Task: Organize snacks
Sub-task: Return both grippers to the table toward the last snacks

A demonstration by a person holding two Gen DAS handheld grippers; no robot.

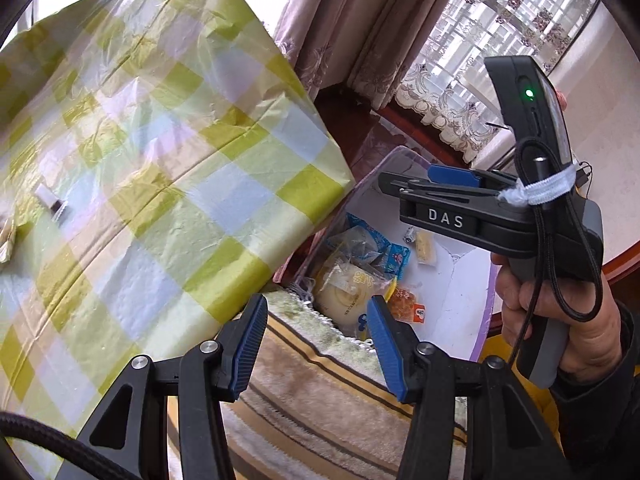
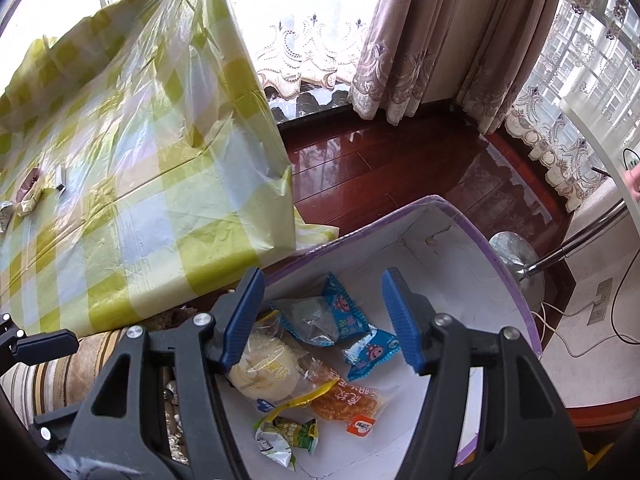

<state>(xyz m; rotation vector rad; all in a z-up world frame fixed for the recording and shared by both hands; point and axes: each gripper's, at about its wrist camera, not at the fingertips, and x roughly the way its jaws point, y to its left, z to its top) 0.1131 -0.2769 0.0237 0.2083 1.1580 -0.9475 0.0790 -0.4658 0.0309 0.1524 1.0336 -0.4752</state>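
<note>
A white box with a purple rim (image 2: 516, 280) stands on the floor beside the table and holds several wrapped snacks: a round cream bun (image 2: 266, 372), blue packets (image 2: 340, 312), an orange packet (image 2: 344, 402) and a green-yellow wrapper (image 2: 286, 436). My right gripper (image 2: 324, 320) is open and empty above the box. My left gripper (image 1: 318, 344) is open and empty, over the box's near edge (image 1: 482, 312). The right gripper (image 1: 386, 184) shows side-on in the left wrist view, above the box. The bun (image 1: 348, 292) shows there too.
A table with a green and white checked plastic cloth (image 1: 160, 140) fills the left; a few small wrappers (image 2: 30, 196) lie on it. A striped plush cushion (image 1: 312, 376) sits below. Dark wood floor (image 2: 380, 172), curtains (image 2: 420, 40), a chrome stand (image 2: 520, 260) and cables (image 2: 580, 340) lie beyond.
</note>
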